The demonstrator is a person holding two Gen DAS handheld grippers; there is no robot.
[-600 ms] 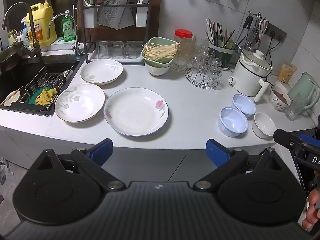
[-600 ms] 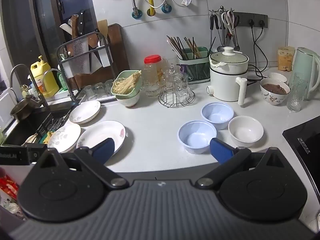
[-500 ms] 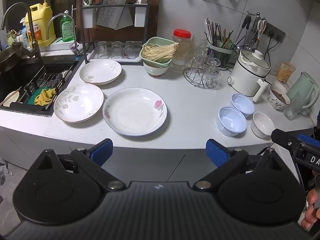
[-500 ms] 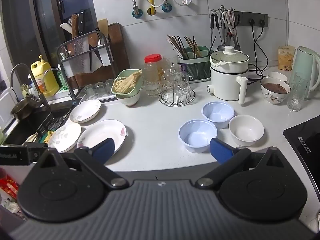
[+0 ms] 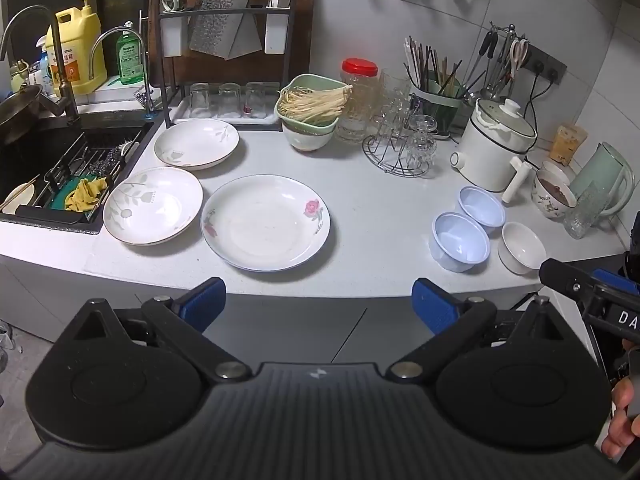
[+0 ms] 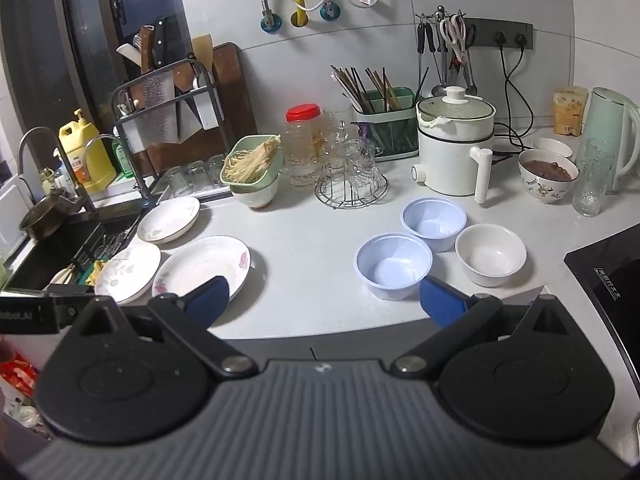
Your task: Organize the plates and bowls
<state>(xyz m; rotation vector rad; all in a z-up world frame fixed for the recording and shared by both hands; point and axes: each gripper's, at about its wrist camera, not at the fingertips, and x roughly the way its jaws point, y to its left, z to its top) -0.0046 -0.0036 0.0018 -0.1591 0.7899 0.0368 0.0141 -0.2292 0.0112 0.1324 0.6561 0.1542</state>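
Three white plates lie on the counter: a large rose-patterned plate (image 5: 265, 222), a leaf-patterned plate (image 5: 153, 205) to its left, and a third plate (image 5: 196, 143) behind. To the right stand two pale blue bowls (image 5: 460, 241) (image 5: 481, 210) and a small white bowl (image 5: 521, 247). My left gripper (image 5: 318, 306) hangs open in front of the counter edge, below the rose plate, holding nothing. In the right wrist view my right gripper (image 6: 324, 303) is open too, short of the near blue bowl (image 6: 393, 265), beside the white bowl (image 6: 490, 254) and rose plate (image 6: 202, 266).
A sink (image 5: 48, 168) with a rack and a yellow cloth is at the left. Behind stand a knife rack (image 5: 224, 40), a green bowl of noodles (image 5: 310, 110), a glass stand (image 5: 400, 148), a white cooker (image 5: 496, 146), a kettle (image 5: 608, 184) and a filled bowl (image 5: 554, 196). A cooktop (image 6: 612, 264) lies at the right.
Both views have shifted only slightly; the counter scene sits a touch lower and nearer. Nothing on the counter has moved and both grippers stay open.
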